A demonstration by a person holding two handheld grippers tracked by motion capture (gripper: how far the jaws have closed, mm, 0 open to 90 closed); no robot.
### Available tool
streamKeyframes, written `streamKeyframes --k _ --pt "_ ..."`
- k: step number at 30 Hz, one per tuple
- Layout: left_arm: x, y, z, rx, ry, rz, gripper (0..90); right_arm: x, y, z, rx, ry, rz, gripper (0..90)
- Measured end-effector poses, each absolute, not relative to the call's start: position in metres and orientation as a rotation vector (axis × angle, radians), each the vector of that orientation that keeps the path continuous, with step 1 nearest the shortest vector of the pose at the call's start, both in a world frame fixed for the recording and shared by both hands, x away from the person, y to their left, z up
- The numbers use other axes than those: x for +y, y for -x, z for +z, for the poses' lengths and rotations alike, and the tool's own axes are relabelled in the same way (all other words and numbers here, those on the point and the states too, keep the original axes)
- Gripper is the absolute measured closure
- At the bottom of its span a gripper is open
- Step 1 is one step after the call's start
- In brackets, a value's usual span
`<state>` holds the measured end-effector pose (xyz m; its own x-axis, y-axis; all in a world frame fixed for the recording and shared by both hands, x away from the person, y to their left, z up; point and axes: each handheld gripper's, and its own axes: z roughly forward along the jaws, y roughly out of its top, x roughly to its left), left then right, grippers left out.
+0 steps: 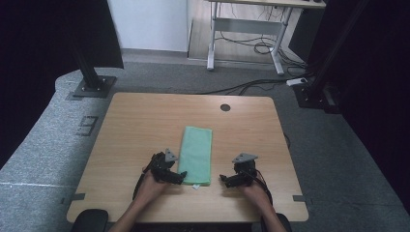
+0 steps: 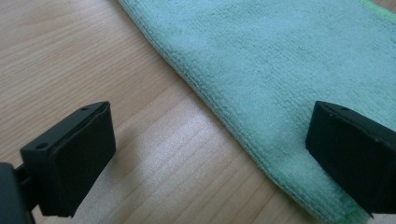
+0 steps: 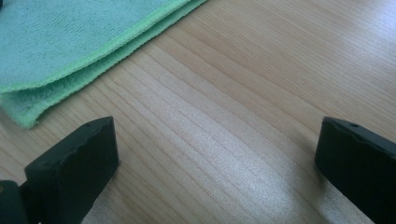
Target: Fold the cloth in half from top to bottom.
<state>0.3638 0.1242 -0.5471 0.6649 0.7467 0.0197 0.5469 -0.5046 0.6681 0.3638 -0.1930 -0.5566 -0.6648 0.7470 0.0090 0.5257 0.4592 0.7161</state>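
The folded green microfibre cloth (image 1: 196, 154) is left ungrasped on the wooden table (image 1: 135, 125); left gripper (image 2: 210, 149) and right gripper (image 3: 217, 163) are held released (folding seemingly unfinished).

You are working at a wooden table (image 1: 145, 125) with a round dark cable hole (image 1: 225, 107) near its far edge. It stands on grey carpet (image 1: 43, 145). Beyond it stands a desk frame (image 1: 246, 29) with cables (image 1: 251, 46) lying under it, and black stand bases (image 1: 92, 87) sit on the carpet.
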Motion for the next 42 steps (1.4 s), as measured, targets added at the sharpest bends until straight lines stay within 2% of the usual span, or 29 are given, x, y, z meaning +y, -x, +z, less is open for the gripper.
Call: streamKeyframes --k 9,17,24,28,33,42 --pt "0.125 -0.357 -0.548 1.002 -2.235 0.361 3.1 -0.185 -0.375 -0.549 2.404 -1.136 1.073 1.9" --pt "0.122 -0.346 -0.548 0.982 -2.24 0.348 3.1 -0.152 -0.39 -0.54 2.39 -1.103 1.104 2.2" --pt "0.122 -0.341 -0.547 0.95 -2.257 0.313 2.8 -0.133 -0.392 -0.549 2.432 -1.04 0.988 3.5" --pt "0.125 -0.346 -0.542 0.938 -2.281 0.29 0.0 -0.133 -0.386 -0.55 2.434 -1.046 0.991 5.2" --pt "0.132 -0.36 -0.531 0.963 -2.229 0.301 0.0 -0.134 -0.378 -0.55 2.442 -1.032 0.988 5.2" --pt "0.133 -0.388 -0.533 1.008 -2.194 0.383 0.7 -0.136 -0.365 -0.551 2.461 -1.016 1.004 5.3"
